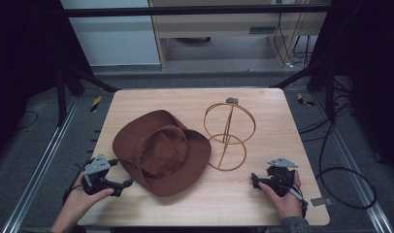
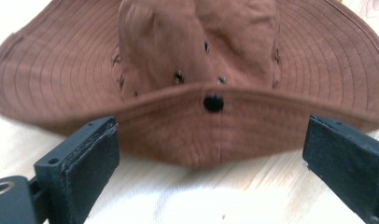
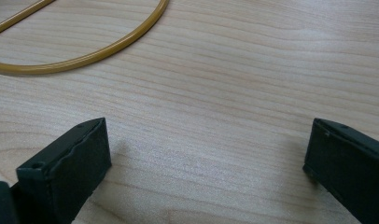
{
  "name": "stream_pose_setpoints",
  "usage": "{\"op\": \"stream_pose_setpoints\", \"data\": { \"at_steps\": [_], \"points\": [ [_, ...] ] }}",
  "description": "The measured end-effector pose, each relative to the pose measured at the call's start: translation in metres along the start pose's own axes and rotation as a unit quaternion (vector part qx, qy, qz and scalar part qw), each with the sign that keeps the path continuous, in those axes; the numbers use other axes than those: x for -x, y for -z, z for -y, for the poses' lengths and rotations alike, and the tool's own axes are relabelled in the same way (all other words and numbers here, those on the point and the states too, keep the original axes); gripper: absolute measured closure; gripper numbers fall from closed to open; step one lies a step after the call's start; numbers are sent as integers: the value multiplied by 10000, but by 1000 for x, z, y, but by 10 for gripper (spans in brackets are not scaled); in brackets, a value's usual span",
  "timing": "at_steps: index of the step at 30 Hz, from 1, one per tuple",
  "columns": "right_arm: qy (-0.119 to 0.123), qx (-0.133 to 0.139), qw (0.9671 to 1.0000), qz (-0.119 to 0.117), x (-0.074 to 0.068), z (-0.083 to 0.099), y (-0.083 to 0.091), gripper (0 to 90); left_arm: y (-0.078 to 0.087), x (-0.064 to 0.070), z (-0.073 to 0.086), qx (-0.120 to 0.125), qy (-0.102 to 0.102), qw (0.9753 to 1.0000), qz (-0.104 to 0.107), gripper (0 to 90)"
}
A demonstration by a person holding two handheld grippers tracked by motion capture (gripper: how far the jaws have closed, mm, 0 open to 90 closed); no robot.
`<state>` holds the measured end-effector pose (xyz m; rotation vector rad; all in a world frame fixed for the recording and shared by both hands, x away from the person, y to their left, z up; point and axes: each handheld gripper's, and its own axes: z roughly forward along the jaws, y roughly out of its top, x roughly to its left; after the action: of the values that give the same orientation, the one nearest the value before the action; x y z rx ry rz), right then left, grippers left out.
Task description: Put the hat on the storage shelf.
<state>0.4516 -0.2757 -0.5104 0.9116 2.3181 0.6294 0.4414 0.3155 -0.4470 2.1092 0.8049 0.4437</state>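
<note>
High view: hat [image 1: 161, 153], brown, wide-brimmed, lies crown-up at mid surface [image 1: 195, 99], w/ wire stand [image 1: 228, 136] (two gold rings on a stem) just beside its right brim. Left gripper [image 1: 123, 172] sits near the hat's left-front brim, jaws pointing toward it; right gripper [image 1: 255, 180] rests well apart from the hat, nearer the stand's base ring. Left is thus the nearer one for a brim grasp.

Left gripper view: brim edge of hat [image 2: 197, 135] lies straight ahead, running crosswise btw. the two jaws, a dark snap at its centre. Jaws spread wide, nothing held or touched; brim not yet btw. the pads.

Right gripper view: bare wood ahead; arc of base ring [image 3: 85, 58] at upper left, apart from the jaws. Jaws likewise wide apart, holding nothing.
</note>
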Motion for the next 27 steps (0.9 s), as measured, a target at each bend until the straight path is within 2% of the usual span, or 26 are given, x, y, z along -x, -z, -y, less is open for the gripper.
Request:
{"op": "stream_pose_setpoints", "data": {
  "at_steps": [2,5,7,8,9,10,18,19,21,22,23,27],
  "points": [
    [1,0,10000,0,0,0,0,4,-2,0,-10,-54,-99,9999,2,33],
    [0,-1,10000,1,0,0,0,4,-9,1,-35,-278,-369,9989,50,32],
    [1,0,10000,-2,0,0,0,4,-11,1,-40,-336,-410,9986,49,31],
    [-1,1,10000,-2,0,0,0,4,-16,1,-52,-463,-515,9976,41,32],
    [-1,1,10000,-2,0,0,0,4,-16,1,-52,-463,-515,9976,41,32],
    [-1,1,10000,0,0,0,0,4,-20,1,-61,-548,-592,9967,67,33],
    [-1,0,10000,-2,0,0,0,4,-40,-1,-95,-983,-769,9921,120,36],
    [-1,0,10000,-2,0,0,0,4,-40,-1,-95,-983,-769,9921,120,37],
    [2,1,10000,-2,0,0,0,4,-44,-1,-103,-1081,-817,9907,122,36],
    [0,0,10000,-1,0,0,0,4,-47,-1,-109,-1188,-872,9890,104,37],
    [0,1,10000,0,0,0,0,4,-49,-1,-111,-1192,-876,9890,95,36],
    [-1,1,10000,-1,0,0,0,5,-56,-2,-123,-1360,-976,9859,84,35]
  ]
}}
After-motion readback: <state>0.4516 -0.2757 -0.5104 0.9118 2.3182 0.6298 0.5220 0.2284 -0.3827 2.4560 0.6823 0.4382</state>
